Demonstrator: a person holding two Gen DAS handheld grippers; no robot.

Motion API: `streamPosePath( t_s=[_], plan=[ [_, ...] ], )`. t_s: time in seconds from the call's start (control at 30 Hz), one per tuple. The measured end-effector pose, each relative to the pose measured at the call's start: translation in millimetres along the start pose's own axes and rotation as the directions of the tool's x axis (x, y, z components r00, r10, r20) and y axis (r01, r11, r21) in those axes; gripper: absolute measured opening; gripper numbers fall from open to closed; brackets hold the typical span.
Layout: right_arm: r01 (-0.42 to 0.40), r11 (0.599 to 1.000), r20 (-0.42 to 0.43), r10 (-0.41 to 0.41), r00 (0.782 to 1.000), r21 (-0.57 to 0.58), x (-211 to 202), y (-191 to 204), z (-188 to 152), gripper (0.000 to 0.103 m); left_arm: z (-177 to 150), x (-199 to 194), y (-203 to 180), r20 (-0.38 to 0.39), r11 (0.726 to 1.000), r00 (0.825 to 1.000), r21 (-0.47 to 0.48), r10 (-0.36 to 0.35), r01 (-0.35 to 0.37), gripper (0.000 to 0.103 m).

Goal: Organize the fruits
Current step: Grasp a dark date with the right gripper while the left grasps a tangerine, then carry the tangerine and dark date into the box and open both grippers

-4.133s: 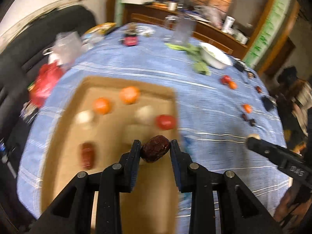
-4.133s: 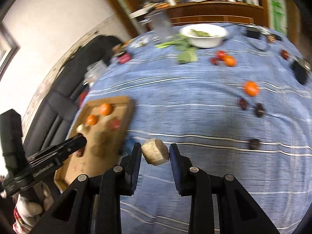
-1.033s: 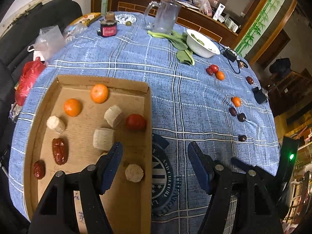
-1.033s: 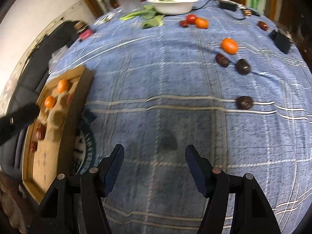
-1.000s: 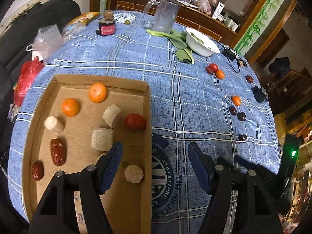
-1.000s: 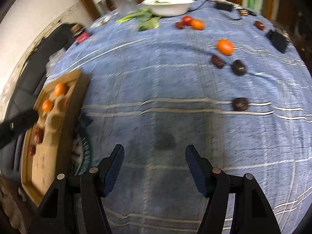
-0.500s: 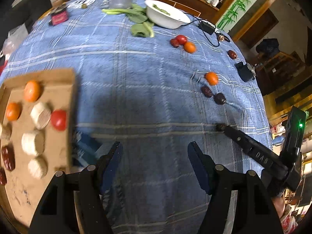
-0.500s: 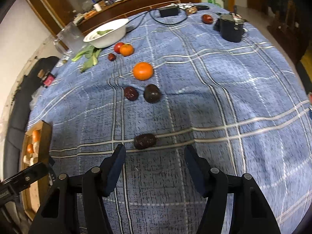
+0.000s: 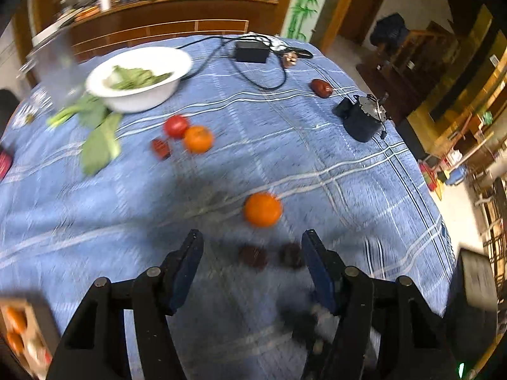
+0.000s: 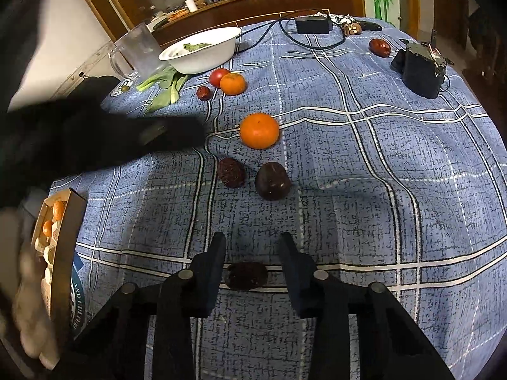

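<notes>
Cardboard tray [image 10: 68,221] at the worktop's [image 10: 380,190] left edge already held several fruits. Right claw [image 10: 252,253] was closing around a dried date [image 10: 245,275], pads not yet touching. Left claw [image 9: 250,253] was narrowing, empty, above two dark fruits [image 9: 252,256]; tangerine [image 10: 259,130] and others remained loose.

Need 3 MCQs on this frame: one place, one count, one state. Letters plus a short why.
1. The dark date between the right gripper jaws lies on:
A tablecloth B box C bowl
2. Oranges on the cloth outside the box:
A one B two C four
3. White bowl holds:
A greens B oranges C nothing

A: it rests on the blue checked cloth.
B: one orange mid-table, another orange beside the tomato.
A: leaves show inside.
</notes>
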State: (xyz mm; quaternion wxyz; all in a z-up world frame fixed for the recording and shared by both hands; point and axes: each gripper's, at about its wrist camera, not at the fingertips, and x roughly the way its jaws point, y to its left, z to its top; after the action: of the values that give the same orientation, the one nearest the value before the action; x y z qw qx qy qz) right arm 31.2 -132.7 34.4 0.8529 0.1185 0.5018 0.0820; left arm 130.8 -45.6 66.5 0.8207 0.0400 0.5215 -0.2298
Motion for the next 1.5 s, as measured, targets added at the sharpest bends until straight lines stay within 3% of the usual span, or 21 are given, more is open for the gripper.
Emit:
streamPosePath(
  t_s=[0.07, 0.23, 0.33, 0.4, 0.47, 0.6, 0.77, 1.03, 1.2, 1.33, 1.47, 1.5],
  plan=[
    [-0.002, 1.0, 0.002, 0.002, 1.0, -0.006, -1, -1, -1, 0.036, 9, 18, -6, -0.021, 1.0, 1.0, 0.019, 0.001, 0.0, 0.062],
    [-0.016, 1.0, 0.007, 0.016, 1.0, -0.008, -3, -3, -3, 0.036, 13, 49, -11, -0.077, 0.999, 0.997, 0.049, 0.023, -0.019, 0.035],
    [-0.02, 1.0, 0.011, 0.02, 1.0, -0.005, -6, -5, -7, 0.035, 12, 56, -14, -0.075, 0.998, 0.997, 0.058, 0.005, -0.001, 0.031],
    [-0.018, 1.0, 0.01, 0.018, 1.0, -0.001, -6, -6, -7, 0.032, 11, 55, -17, -0.064, 0.997, 0.998, 0.076, 0.026, -0.022, 0.03],
    [-0.046, 0.999, -0.003, 0.046, 0.999, 0.025, -7, -9, -7, 0.019, 9, 55, -19, -0.056, 0.996, 0.998, 0.082, 0.039, -0.034, 0.03],
    [-0.065, 0.997, -0.011, 0.066, 0.998, 0.043, -11, -12, -7, 0.013, 5, 42, -11, -0.037, 0.998, 0.998, 0.052, 0.041, -0.039, 0.03],
    [-0.08, 0.993, 0.006, 0.079, 0.997, 0.084, -28, -18, -10, 0.013, -5, 11, 2, 0.004, 1.0, 1.0, 0.003, 0.021, -0.021, 0.03],
    [-0.085, 0.982, 0.018, 0.083, 0.996, 0.169, -47, -35, -20, 0.013, -47, -54, 32, 0.084, 0.992, 0.996, -0.117, -0.028, 0.038, 0.03],
    [-0.087, 0.987, -0.027, 0.091, 0.995, 0.132, -32, -21, -14, 0.015, -74, -77, 56, 0.102, 0.981, 0.995, -0.194, -0.007, 0.027, 0.03],
    [-0.042, 0.996, -0.041, 0.045, 0.998, 0.082, -16, -8, -14, 0.033, -93, -88, 72, 0.104, 0.969, 0.995, -0.247, -0.001, 0.027, 0.03],
    [0.002, 0.999, -0.038, 0.0, 0.999, 0.037, -7, 6, -13, 0.033, -110, -96, 85, 0.103, 0.958, 0.994, -0.287, 0.021, 0.009, 0.03],
    [0.004, 1.0, -0.036, -0.003, 0.999, 0.031, -9, 7, -13, 0.029, -114, -98, 88, 0.103, 0.955, 0.994, -0.298, 0.024, 0.008, 0.03]
  ],
)
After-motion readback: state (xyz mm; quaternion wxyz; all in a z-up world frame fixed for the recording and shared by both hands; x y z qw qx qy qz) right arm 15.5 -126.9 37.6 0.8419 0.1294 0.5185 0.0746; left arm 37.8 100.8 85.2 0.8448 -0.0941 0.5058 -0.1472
